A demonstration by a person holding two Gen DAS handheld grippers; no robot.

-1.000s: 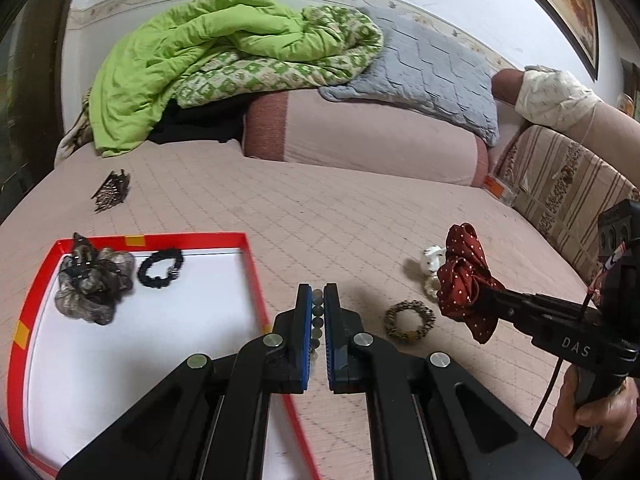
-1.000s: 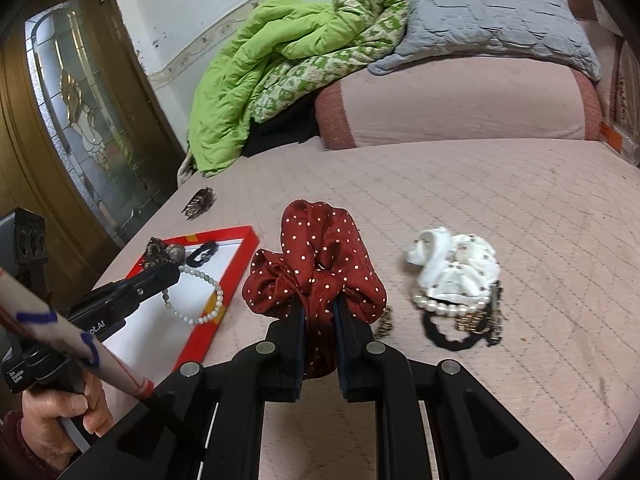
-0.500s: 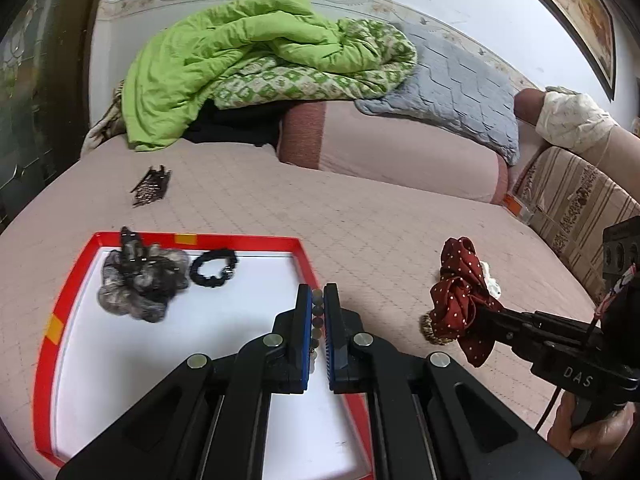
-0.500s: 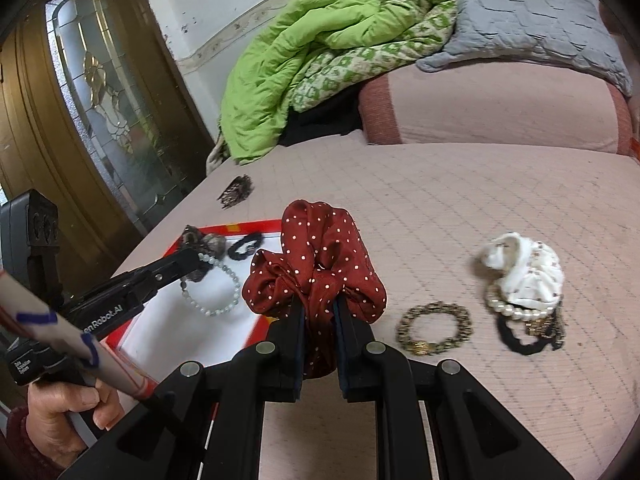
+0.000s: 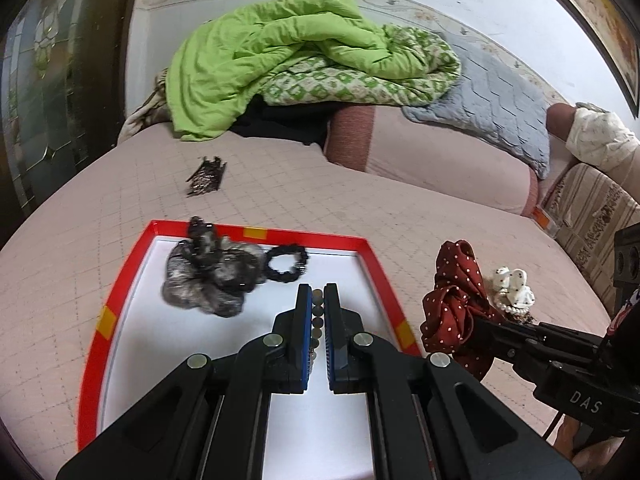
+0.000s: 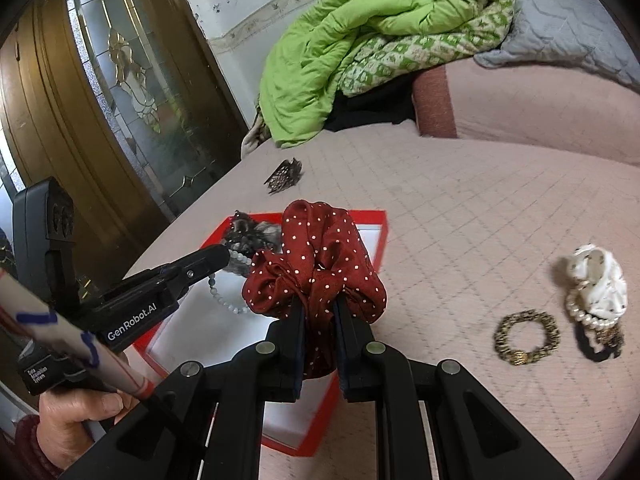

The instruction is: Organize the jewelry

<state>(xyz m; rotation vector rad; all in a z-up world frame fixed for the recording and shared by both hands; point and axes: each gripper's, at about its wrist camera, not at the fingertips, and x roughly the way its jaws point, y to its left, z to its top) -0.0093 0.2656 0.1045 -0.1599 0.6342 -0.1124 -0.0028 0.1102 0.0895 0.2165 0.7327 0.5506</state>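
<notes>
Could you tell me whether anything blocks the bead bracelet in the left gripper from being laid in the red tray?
Nothing visible does. The left gripper holds the bead bracelet over bare white floor of the red tray. The grey scrunchie and black hair tie lie farther back in the tray, clear of it.

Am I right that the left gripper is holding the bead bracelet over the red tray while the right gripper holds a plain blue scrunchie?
Not quite: the scrunchie in the right gripper is dark red with white dots, as the right wrist view shows. The rest stands: the left gripper holds the bead bracelet over the red tray.
</notes>
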